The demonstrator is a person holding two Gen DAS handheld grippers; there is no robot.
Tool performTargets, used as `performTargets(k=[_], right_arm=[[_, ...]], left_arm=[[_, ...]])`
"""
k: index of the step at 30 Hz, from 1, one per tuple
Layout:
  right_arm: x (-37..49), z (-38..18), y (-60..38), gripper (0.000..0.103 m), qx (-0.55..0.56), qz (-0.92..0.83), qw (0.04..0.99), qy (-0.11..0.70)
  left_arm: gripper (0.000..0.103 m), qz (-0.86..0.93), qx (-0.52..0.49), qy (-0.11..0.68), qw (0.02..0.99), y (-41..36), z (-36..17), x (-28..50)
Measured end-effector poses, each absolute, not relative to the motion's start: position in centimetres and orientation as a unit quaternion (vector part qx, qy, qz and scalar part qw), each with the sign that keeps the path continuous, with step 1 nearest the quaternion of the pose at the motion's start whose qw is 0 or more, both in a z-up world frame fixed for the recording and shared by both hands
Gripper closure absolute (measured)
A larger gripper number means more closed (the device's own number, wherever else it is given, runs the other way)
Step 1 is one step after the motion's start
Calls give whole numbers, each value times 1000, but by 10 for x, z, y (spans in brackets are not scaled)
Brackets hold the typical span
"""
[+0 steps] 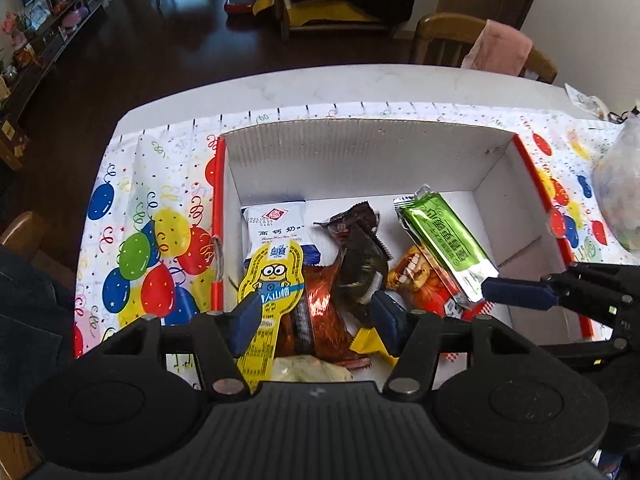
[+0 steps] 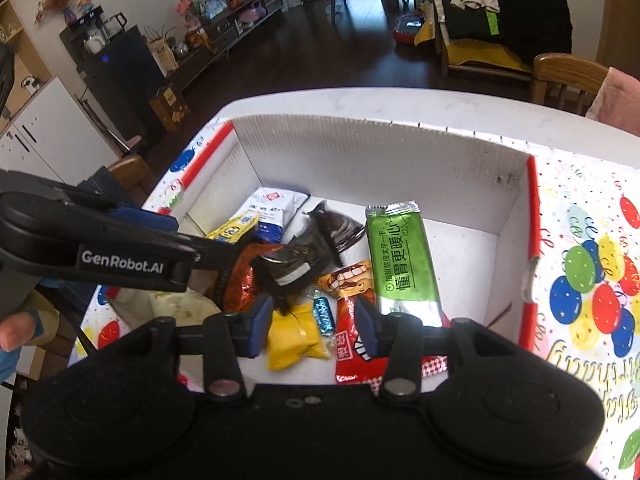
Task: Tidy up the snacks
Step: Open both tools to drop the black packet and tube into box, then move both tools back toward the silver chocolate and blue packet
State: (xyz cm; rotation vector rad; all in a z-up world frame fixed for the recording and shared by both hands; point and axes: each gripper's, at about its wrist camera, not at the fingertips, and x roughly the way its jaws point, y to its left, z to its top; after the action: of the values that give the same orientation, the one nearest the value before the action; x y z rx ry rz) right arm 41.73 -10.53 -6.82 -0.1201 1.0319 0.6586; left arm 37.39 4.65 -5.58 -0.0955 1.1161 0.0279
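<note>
Snack packets, loose, in white corrugated cardboard box (image 1: 360, 152) on balloon-print tabletop (image 1: 132, 216).
Green foil bar wrapper (image 2: 404, 264), yellow minion-print sachet (image 1: 272, 276): light, crinkly, slippery; grip by sealed ends. Left gripper (image 1: 316, 320) and right gripper (image 2: 316, 324): jaws partly open, empty, above pile.

Two wrist fisheyes, close, angled steeply down.
Left-wrist view faces the box (image 1: 360, 152) squarely, right-wrist from its right; both share its inside.
</note>
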Motion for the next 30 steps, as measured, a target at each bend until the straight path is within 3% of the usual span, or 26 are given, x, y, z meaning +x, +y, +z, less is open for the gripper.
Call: performTargets(k=[19,30], right_arm=[[337,-14,-112,26,-39,322,853,408],[288,-7,-114,11,-63,336,863,372]], left_arm=[[41,-18,-41,454,890,54,-6,272],[31,-22,-49,429,902,64,1,221]])
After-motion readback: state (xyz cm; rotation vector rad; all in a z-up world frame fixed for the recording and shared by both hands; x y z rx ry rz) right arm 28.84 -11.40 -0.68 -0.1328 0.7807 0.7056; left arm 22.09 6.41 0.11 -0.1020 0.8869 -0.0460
